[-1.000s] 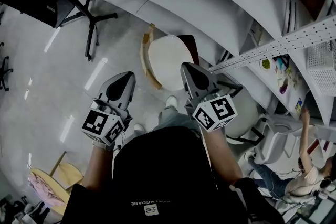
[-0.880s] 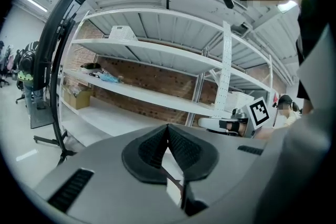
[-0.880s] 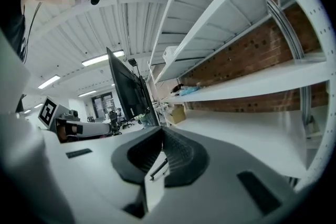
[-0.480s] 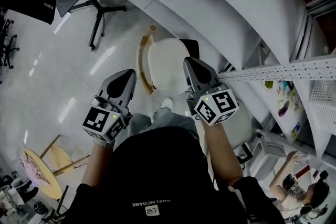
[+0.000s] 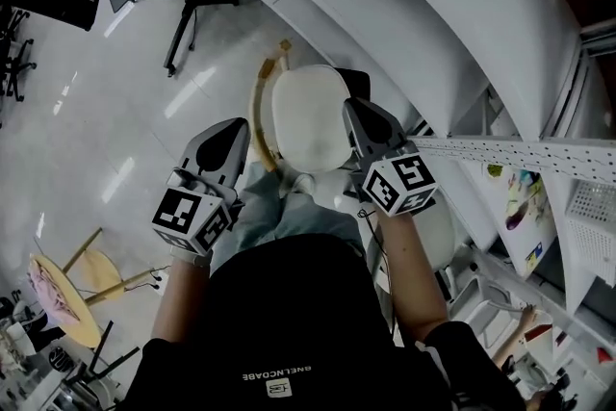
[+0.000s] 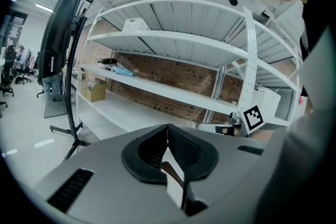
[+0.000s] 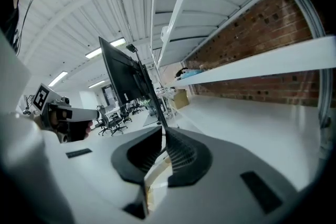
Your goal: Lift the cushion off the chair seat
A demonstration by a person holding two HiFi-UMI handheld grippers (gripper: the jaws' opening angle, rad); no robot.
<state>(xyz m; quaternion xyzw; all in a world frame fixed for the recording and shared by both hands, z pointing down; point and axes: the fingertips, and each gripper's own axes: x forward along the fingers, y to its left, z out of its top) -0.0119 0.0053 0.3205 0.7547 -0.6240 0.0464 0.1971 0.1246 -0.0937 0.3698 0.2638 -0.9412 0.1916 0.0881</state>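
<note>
Right now both of my tools are pressed together and hold nothing. In its own view the left gripper has its two dark ribbed pads meeting in a thin seam, and the right gripper shows the same closed seam. From my head camera they point forward side by side, well apart, with the marker cubes nearest me. The cushion is pale and rounded and lies flat on the seat of the chair, just ahead of my knees. It sits between the two tips. The left tip is just beside the curved wooden back of the chair. The right tip overlaps the cushion's right edge, though I cannot tell whether it touches. White shelves run behind and to the right of the chair. On the shiny floor a black tripod stand stands off to the upper left, and a small wooden stool with a pink top is at the lower left.
</note>
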